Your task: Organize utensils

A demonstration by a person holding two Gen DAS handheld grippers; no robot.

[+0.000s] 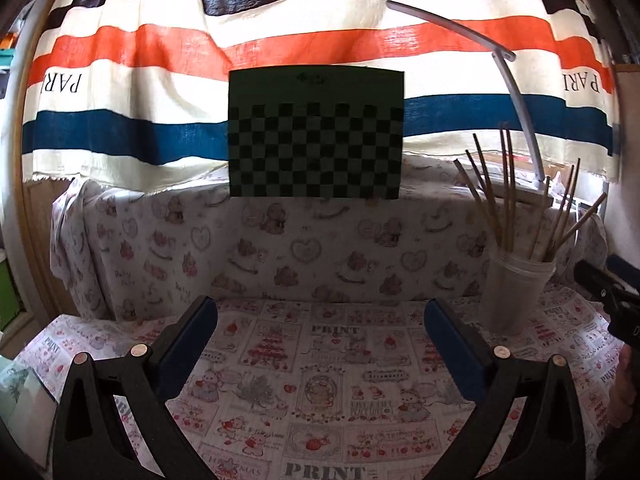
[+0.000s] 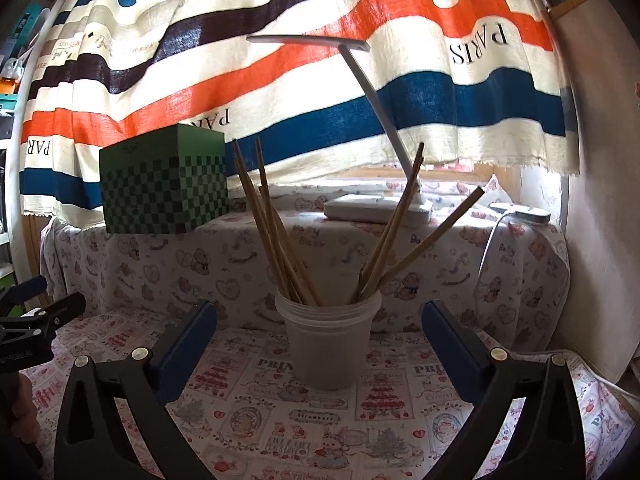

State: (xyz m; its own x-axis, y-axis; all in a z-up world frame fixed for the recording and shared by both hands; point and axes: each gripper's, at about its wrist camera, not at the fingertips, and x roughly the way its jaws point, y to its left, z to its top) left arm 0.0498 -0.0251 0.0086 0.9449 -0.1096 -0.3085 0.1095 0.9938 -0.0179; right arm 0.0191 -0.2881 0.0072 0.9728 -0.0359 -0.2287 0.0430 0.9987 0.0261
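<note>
- Chopsticks (image 2: 280,236): wooden, fanned upright in translucent cup (image 2: 328,344), on printed tablecloth (image 2: 256,412).
- Right gripper (image 2: 320,344): jaws spread, empty; cup centred just ahead.
- Left gripper (image 1: 320,344): jaws spread, empty; cup (image 1: 516,292) off right.

Green checkered box (image 2: 164,184) on a cloth-covered ledge, white desk lamp (image 2: 376,204) beside it, striped curtain (image 1: 160,80) behind

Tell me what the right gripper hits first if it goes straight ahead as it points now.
Most likely the translucent cup holding the chopsticks: it stands centred ahead of the open right gripper, between the fingers' line. How far ahead is unclear through the fisheye.
</note>
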